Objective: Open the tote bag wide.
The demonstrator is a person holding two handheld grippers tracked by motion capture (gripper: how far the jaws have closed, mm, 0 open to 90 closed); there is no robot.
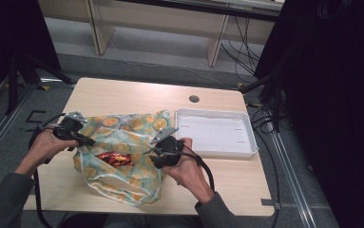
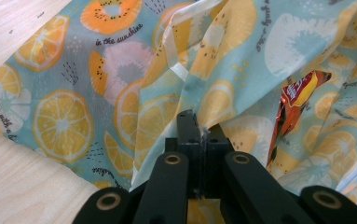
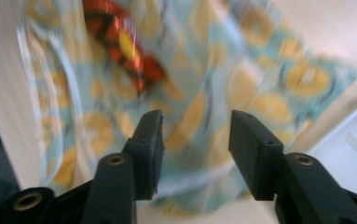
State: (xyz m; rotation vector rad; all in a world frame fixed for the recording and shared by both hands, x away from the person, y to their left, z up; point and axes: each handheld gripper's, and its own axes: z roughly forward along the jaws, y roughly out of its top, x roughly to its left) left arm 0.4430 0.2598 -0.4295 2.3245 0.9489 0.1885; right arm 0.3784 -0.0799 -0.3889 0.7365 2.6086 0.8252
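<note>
Light wood-grain table [image 1: 137, 92], grey floor and cables behind. High view: fruit-print bag [image 1: 122, 152] lying crumpled mid-table, thin glossy fabric, oranges on teal, pale trim along the mouth. Red foil snack packet [image 1: 114, 157] sitting inside the open mouth. White shallow tray [image 1: 246, 142] just beside the bag, on its right, rectangular with rounded corners. Left gripper [image 1: 88, 141] at the bag's left edge, right gripper [image 1: 155, 153] at its right side.

Left gripper view: jaws pressed together on a fold of the bag [image 2: 176, 93], cloth pinched and tented upward. Snack packet [image 2: 293, 105] poking out from a fold, crinkly, shiny red and yellow.

Right gripper view: blurred. Jaws apart, nothing between them, hovering over the bag [image 3: 204, 93], packet [image 3: 125, 46] beyond, tray corner [image 3: 353, 154] at right.

Step, likely: holding the mouth up, getting at the packet. Next move calls for steady left pinch, right jaws lowered around the packet, light squeeze given slippery foil.
</note>
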